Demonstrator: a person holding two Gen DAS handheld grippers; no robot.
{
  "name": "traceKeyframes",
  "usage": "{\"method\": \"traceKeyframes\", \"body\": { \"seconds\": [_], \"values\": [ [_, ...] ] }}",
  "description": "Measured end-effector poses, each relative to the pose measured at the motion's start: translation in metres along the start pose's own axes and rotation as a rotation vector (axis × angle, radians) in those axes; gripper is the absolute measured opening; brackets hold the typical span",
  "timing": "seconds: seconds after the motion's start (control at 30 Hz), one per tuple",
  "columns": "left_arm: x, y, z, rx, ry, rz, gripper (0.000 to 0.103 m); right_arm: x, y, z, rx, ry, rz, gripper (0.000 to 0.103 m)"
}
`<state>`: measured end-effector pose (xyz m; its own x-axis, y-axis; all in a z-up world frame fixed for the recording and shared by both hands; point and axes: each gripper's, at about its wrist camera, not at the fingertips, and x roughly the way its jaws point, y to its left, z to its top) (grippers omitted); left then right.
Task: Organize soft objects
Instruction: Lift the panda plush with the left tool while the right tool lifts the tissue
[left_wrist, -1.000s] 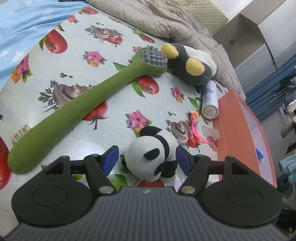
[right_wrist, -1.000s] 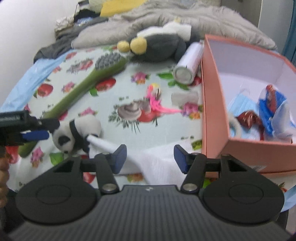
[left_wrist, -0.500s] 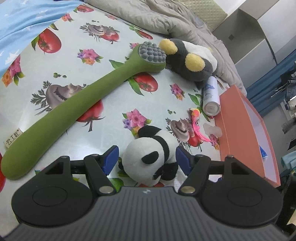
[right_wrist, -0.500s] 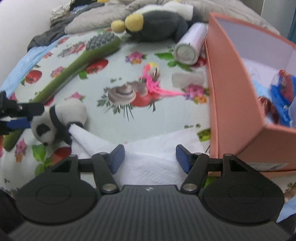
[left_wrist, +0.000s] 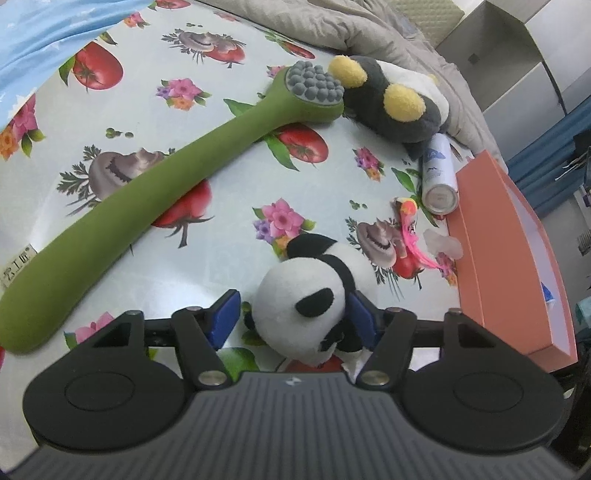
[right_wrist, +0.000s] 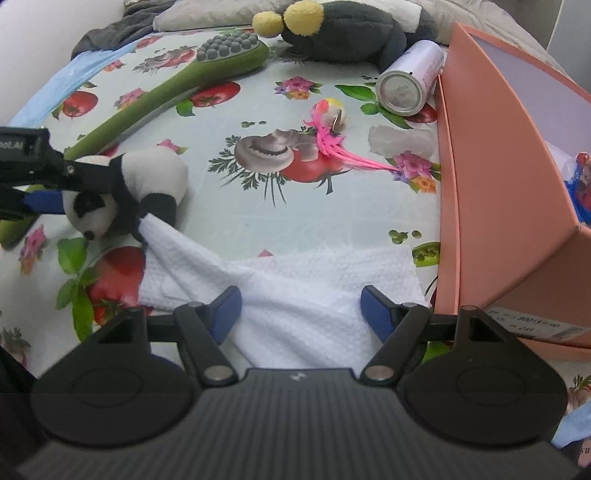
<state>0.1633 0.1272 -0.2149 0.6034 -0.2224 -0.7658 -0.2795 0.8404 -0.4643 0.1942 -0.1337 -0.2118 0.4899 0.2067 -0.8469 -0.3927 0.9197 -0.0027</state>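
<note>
A small panda plush (left_wrist: 314, 291) lies on the flowered tablecloth, its head between the fingers of my left gripper (left_wrist: 295, 317). The jaws stand wide around it and only the right pad touches it. The panda also shows in the right wrist view (right_wrist: 125, 188), resting on a corner of a white paper towel (right_wrist: 295, 295). My right gripper (right_wrist: 301, 310) is open and empty just above that towel. A long green plush brush (left_wrist: 159, 188) and a dark plush with yellow ears (left_wrist: 391, 99) lie farther back.
An open orange box (right_wrist: 495, 177) with packets inside stands at the right. A spray can (right_wrist: 410, 81), a pink feather toy (right_wrist: 332, 136) and a clear plastic scrap (right_wrist: 399, 140) lie beside it. A grey blanket (left_wrist: 369, 33) is bunched at the back.
My left gripper has moved forward so the panda sits deeper between its fingers. My right gripper has dropped lower and closer over the paper towel.
</note>
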Motion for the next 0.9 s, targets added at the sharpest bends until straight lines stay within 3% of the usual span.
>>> {"method": "traceKeyframes", "body": {
  "seconds": [0.13, 0.3, 0.47, 0.9],
  "values": [
    [-0.001, -0.004, -0.003, 0.003, -0.008, 0.01, 0.061, 0.0, 0.0, 0.001, -0.002, 0.009, 0.009, 0.06],
    [-0.005, -0.011, -0.009, -0.001, -0.028, 0.033, 0.057, -0.006, 0.011, -0.002, -0.028, 0.006, 0.03, 0.019],
    [-0.014, -0.017, -0.016, -0.002, -0.057, 0.054, 0.057, -0.009, 0.02, -0.004, -0.032, -0.003, 0.025, 0.014],
    [-0.048, -0.043, -0.029, 0.05, -0.127, 0.077, 0.056, -0.044, 0.01, 0.001, 0.038, -0.066, 0.046, 0.014]
  ]
}}
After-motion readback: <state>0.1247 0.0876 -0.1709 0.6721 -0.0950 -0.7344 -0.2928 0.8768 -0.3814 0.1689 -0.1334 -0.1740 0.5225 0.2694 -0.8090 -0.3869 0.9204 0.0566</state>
